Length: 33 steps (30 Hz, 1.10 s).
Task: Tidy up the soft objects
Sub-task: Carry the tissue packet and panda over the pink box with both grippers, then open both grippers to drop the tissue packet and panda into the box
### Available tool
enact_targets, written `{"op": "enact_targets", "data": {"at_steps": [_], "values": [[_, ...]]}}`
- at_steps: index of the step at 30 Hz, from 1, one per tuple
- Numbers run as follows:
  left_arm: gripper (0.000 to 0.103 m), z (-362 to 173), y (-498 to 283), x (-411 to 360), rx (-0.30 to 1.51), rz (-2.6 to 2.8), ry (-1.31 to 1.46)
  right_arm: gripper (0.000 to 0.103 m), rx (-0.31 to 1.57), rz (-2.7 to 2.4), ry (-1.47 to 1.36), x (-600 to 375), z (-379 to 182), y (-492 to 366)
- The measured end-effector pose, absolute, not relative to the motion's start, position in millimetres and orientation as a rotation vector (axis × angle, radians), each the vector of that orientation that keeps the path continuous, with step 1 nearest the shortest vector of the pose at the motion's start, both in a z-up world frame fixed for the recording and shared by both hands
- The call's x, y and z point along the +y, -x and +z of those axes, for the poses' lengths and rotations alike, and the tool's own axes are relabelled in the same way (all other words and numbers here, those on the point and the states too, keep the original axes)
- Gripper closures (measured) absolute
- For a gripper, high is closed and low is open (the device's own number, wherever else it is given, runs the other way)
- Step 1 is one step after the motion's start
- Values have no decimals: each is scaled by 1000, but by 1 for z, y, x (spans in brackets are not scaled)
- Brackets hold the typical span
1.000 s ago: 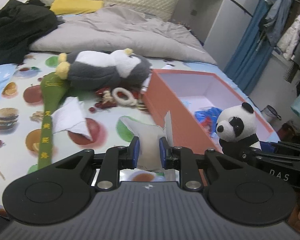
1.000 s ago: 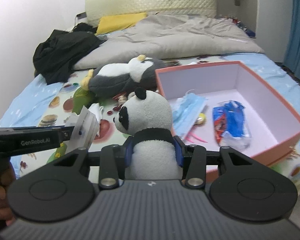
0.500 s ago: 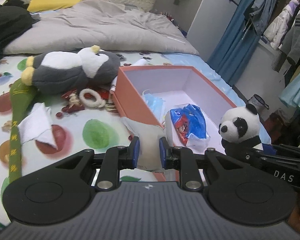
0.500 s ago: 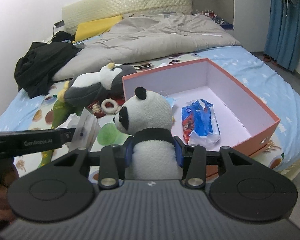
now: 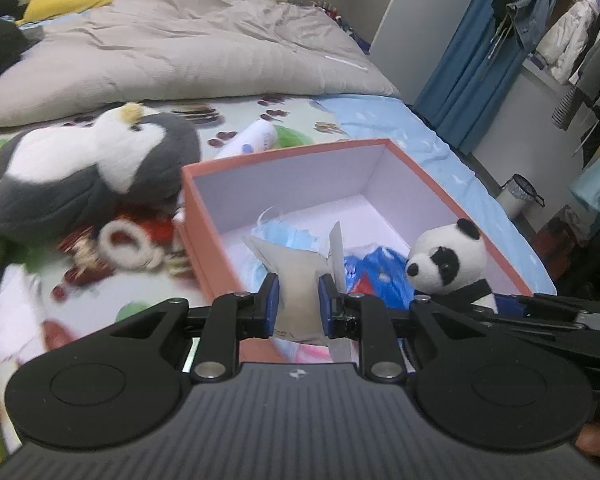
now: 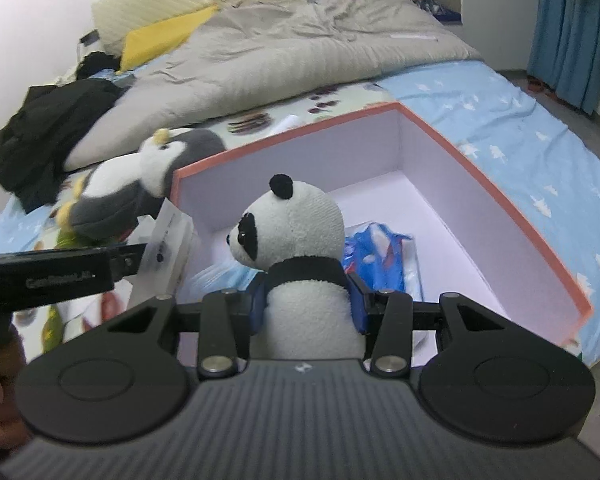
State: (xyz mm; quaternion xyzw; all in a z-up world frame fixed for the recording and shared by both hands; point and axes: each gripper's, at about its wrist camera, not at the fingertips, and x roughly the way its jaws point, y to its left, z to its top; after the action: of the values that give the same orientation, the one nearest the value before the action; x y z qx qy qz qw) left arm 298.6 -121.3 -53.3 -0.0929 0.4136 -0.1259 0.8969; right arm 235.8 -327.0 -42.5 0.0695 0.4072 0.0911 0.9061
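Left wrist view: my left gripper (image 5: 299, 300) pinches a soft white packet (image 5: 298, 276), held over the near wall of the coral cardboard box (image 5: 204, 248). My right gripper (image 6: 306, 304) clamps a fuzzy panda plush (image 6: 296, 240) above the same box. Inside lie a crinkly blue bag (image 6: 380, 256) and a pale-blue face mask (image 5: 288, 236). Just beside the box, a plump penguin plush (image 5: 88, 176) and a fluffy white ring (image 5: 126, 246) rest on the fruit-printed bed sheet (image 5: 300, 130).

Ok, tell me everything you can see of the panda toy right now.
The panda toy is a small plush: white fuzzy body, black ears, eye patches and a black band round the chest. It is upright, facing left in the right wrist view, clamped at the body by the right gripper, held above the near end of the orange box. Nothing else visibly touches it.
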Motion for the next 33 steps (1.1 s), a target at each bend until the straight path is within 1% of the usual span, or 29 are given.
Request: {"op": "enact_targets", "data": {"at_steps": [6, 12, 16, 17, 19, 20, 27, 33], "values": [[78, -72, -353, -148, 892, -298, 186, 58, 881, 164, -146, -345, -64, -288], [78, -96, -392, -165, 942, -316, 173, 57, 912, 137, -165, -360, -83, -320], [73, -103, -405, -167, 965, -316, 180, 55, 941, 130, -190, -368, -92, -330], [69, -102, -404, -167, 965, -316, 182, 53, 946, 127, -196, -369, -93, -332], [63, -100, -403, -167, 956, -311, 174, 46, 949, 123, -185, -370, -92, -331], [62, -98, -401, -167, 949, -308, 168, 43, 945, 117, -176, -369, -91, -329], [62, -71, -368, -156, 898, -297, 162, 43, 892, 127, -168, -367, -67, -302], [62, -43, -321, -143, 845, -288, 151, 43, 835, 139, -168, -359, -40, -261]]}}
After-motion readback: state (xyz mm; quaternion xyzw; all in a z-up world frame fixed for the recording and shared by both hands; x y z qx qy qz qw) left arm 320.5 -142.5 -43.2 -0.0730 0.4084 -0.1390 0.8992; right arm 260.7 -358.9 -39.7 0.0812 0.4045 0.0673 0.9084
